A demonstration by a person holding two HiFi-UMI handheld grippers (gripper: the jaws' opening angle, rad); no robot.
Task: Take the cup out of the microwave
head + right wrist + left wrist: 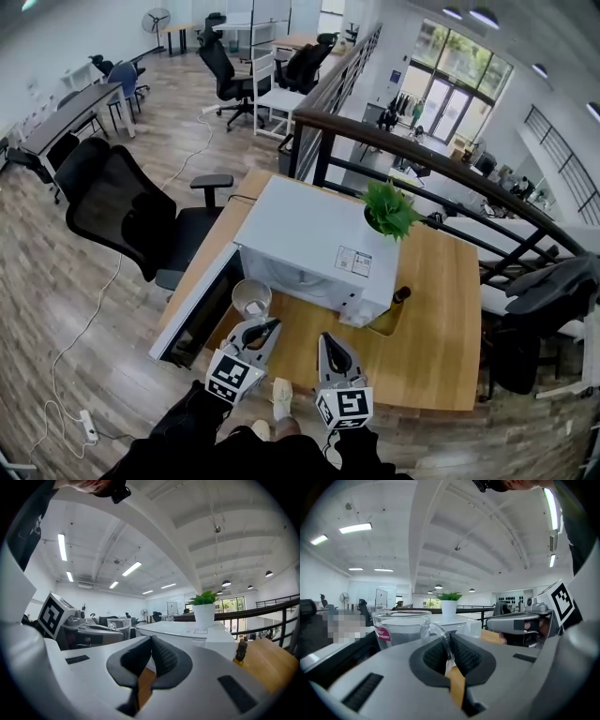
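**Item 1. Left gripper**: jaws pinched together on the thin glass handle of the cup. Nothing else is between the pads.

**Item 2. Right gripper**: jaws together and empty, just beside the left gripper and touching nothing.

**Item 3. Cup**: a clear glass mug with a small label on its side. It hangs off the left gripper's tips, outside the microwave, between the open door and the cabinet front, and stands upright.
- Handling, as a judgement: rigid, smooth and slippery, breakable if knocked. It is probably light, but its weight sits out beyond the handle, so it may pivot in the pinch.
- Best hold: the handle loop, as now, kept level. Whether it holds any liquid cannot be told.

**Item 4. Microwave**: a white box on a wooden table, with a potted plant on its top.

**Item 5. Beyond:** a black office chair, a railing and more desks.
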